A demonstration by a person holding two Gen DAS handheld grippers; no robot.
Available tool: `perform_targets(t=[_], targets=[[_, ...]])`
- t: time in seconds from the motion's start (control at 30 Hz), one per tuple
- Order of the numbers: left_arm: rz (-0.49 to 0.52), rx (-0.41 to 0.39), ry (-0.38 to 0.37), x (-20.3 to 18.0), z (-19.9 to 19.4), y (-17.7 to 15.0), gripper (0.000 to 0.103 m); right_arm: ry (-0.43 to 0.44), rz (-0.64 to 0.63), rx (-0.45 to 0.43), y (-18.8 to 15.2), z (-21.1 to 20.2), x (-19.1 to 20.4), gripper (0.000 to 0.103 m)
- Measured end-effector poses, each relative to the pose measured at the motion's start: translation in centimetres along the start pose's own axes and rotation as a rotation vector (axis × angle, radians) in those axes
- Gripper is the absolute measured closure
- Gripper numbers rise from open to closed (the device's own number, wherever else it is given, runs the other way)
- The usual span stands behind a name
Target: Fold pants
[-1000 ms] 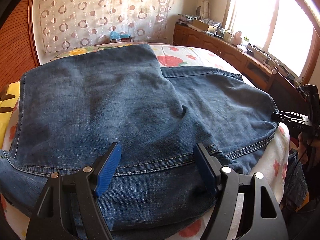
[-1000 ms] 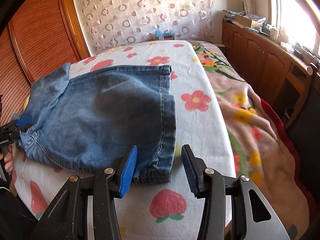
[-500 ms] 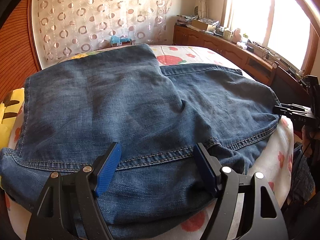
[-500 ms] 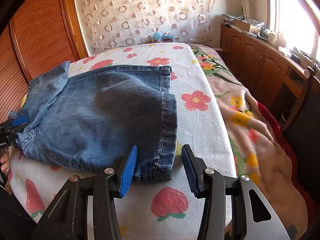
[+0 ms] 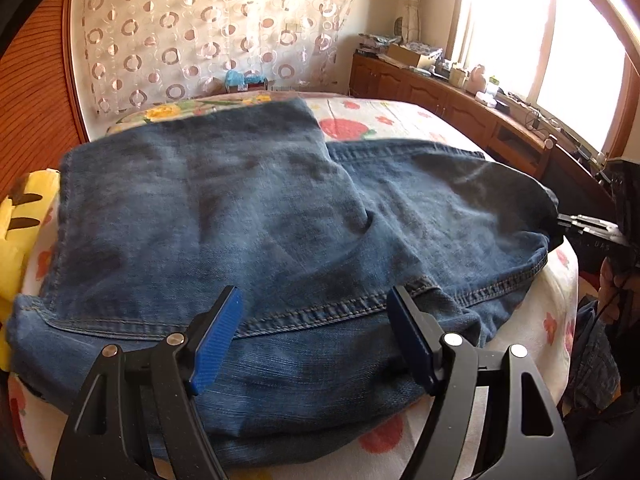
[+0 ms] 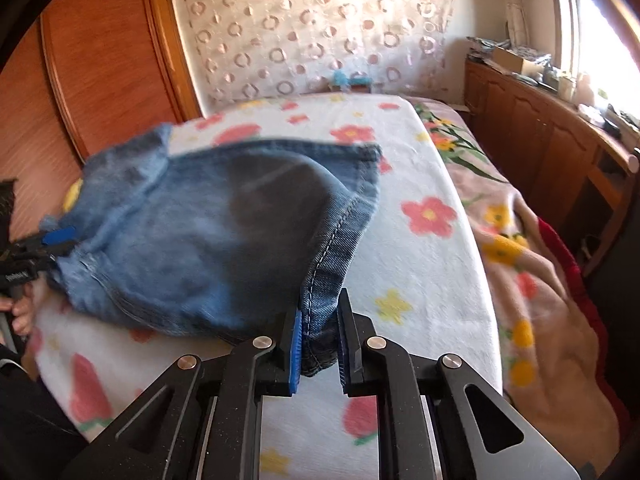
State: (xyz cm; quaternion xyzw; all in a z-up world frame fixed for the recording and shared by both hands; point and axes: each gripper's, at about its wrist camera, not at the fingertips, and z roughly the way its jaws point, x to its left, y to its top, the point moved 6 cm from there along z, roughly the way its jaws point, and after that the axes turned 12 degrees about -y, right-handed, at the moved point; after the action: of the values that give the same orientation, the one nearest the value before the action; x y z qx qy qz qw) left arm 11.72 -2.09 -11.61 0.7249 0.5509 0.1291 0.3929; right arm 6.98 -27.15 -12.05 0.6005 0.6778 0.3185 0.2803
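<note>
- Denim fills my left view: the jeans (image 5: 224, 216) lie spread on the flowered bed (image 5: 400, 128), already doubled over once, with a stitched seam running across just ahead of my left claw (image 5: 316, 344).
- My left claw stands wide apart over that near edge, gripping nothing. If the right side pulls hard, I judge this end could slide along the bed, since nothing pins it.
- A loose fold bulges at the middle of the cloth. If it is carried over unflattened, I expect a lumpy, crooked fold.
- Further right, my right claw (image 6: 318, 344) is pinched together on the hem corner, and the denim there rises off the bed into a tent.
- Only a thin strip of hem sits between the blue pads (image 6: 295, 350). Denim is heavy, so a quick swing could drag the hem out of that pinch and drop the leg in a heap.
- Two hem layers show at that corner, and I cannot tell whether both are caught. If just the top one is, I judge the layers could peel apart as I lift.
- The right view is blurred, so how much cloth hangs free is hard to read.
- The bed's right edge lies near the hem; a sweep that way could let cloth droop over the side.
</note>
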Motion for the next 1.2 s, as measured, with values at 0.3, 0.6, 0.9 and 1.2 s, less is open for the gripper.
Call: perform_targets(t=[0.3, 0.6, 0.9, 1.2], targets=[[-0.006, -0.073, 0.022, 0.7, -3.0, 1.2, 0.028, 0.141, -0.04, -0.143, 6.2, -3.4, 4.5, 0.089], [-0.045, -0.137, 0.068, 3.5, -6.1, 1.8, 0.028, 0.301, -0.154, -0.254, 11.4, -5.7, 12.4, 0.089], [-0.095, -0.169, 0.116, 6.6, -8.7, 0.8, 0.028, 0.386, -0.227, -0.242, 13.8, -3.8, 18.6, 0.089], [-0.129, -0.181, 0.133, 8.3, -9.4, 0.3, 0.028, 0.417, -0.305, -0.18, 14.2, -1.2, 19.7, 0.086]])
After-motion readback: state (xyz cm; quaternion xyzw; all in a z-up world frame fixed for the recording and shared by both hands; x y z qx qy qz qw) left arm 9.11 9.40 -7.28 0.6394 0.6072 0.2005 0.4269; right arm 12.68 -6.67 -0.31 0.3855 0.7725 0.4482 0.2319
